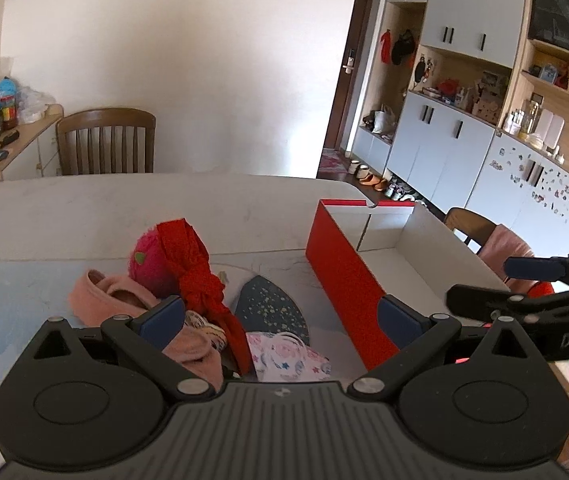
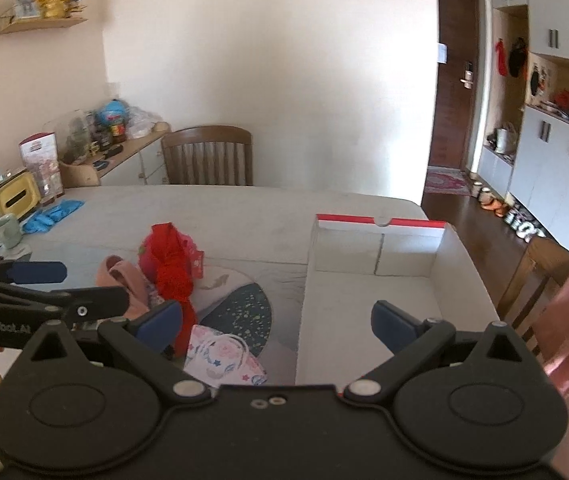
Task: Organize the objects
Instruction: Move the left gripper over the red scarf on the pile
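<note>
A heap of small clothes lies on the table (image 1: pixel 124 208): a red knotted cloth (image 1: pixel 200 280), a magenta plush piece (image 1: pixel 148 264), a pink soft item (image 1: pixel 100 300), a pink-and-white patterned item (image 1: pixel 288 356) and a dark blue speckled piece (image 1: pixel 272 308). My left gripper (image 1: pixel 280 322) hovers open just above the heap and holds nothing. To the right stands an open red box (image 1: pixel 344 276) with a white inside (image 2: pixel 364 300). My right gripper (image 2: pixel 276 326) is open over the box's near left corner, between the red cloth (image 2: pixel 172 264) and the box.
A wooden chair (image 1: pixel 104 144) stands at the table's far side, and another chair (image 2: pixel 540 280), draped in pink cloth, to the right of the box. A mug (image 2: pixel 6 230), blue cloth (image 2: pixel 52 214) and a tissue box (image 2: pixel 8 200) sit at the far left. Cabinets (image 1: pixel 444 140) line the right wall.
</note>
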Available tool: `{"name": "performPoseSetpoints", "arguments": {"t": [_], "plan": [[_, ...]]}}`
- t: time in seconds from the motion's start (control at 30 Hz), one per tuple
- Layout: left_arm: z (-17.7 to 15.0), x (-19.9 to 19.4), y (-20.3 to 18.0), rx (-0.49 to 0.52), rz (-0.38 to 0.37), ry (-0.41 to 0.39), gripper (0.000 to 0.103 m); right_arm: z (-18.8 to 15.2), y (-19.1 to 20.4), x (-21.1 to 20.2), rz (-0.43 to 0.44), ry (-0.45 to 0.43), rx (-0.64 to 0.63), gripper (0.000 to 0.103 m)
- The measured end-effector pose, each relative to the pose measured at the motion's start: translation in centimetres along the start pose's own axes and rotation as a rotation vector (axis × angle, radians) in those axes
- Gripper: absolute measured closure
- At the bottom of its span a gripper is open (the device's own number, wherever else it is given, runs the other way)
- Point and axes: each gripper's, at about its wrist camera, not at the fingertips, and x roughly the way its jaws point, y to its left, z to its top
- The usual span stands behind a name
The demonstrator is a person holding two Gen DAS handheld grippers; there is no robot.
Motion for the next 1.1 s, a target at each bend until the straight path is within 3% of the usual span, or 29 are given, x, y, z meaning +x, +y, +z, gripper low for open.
{"name": "performPoseSetpoints", "arguments": {"t": [0.33, 0.83, 0.97, 1.1], "plan": [[1.0, 4.5, 2.4, 0.03, 0.105, 0.02, 0.0, 0.6, -4.0, 2.4, -0.139, 0.071, 0.053, 0.004], [1.6, 14.4, 3.9, 0.032, 0.258, 0.127, 0.003, 0.2, -12.8, 6.7, -0.248, 0.166, 0.085, 0.007], [1.5, 16.1, 4.2, 0.003, 0.279, 0.169, 0.01, -0.1, -14.6, 8.2, -0.261, 0.207, 0.085, 0.012], [1.2, 16.9, 4.2, -0.015, 0.308, 0.185, 0.016, -0.3, -15.8, 9.4, -0.261, 0.255, 0.083, 0.025]]}}
